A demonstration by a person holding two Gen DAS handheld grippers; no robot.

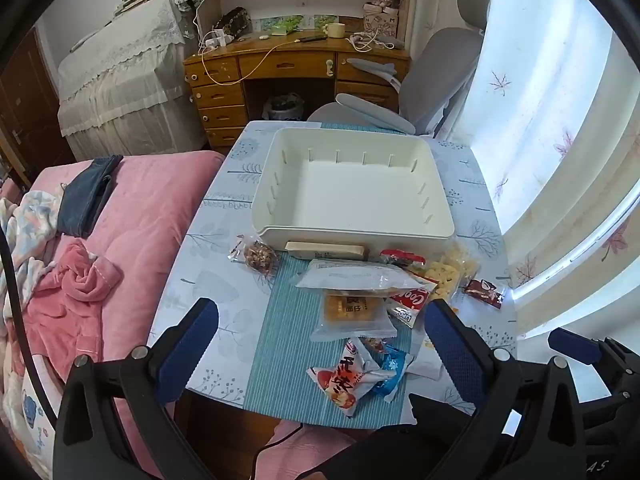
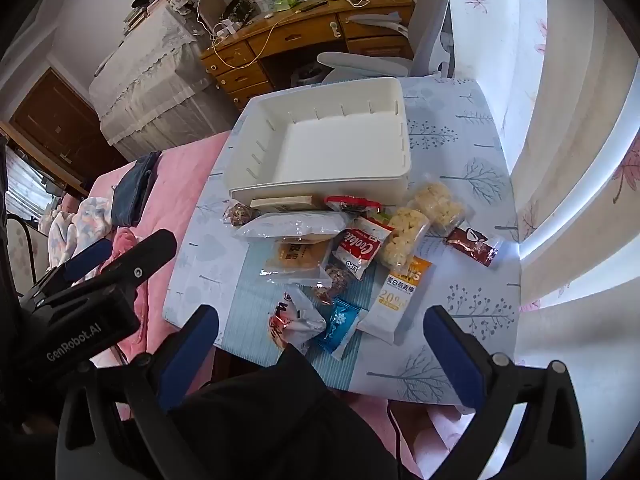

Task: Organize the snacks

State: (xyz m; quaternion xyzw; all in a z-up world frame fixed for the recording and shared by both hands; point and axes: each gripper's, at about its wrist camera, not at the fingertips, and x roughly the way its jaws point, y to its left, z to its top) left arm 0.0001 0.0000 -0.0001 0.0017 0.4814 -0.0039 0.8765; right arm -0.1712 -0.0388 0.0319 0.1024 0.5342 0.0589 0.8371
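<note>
Above the table's near edge, the left gripper [image 1: 320, 340] tilts steeply down, its blue-padded jaws spread wide around nothing. Just beside it, the right gripper [image 2: 320, 344] hangs at the same steep tilt, also wide apart and empty. Below them the snack packets [image 2: 344, 248] lie in a loose heap on the striped mat, from the near edge towards the middle of the table [image 1: 224, 280]. Beyond the heap, the white bin [image 1: 352, 184] sits against the far edge.
</note>
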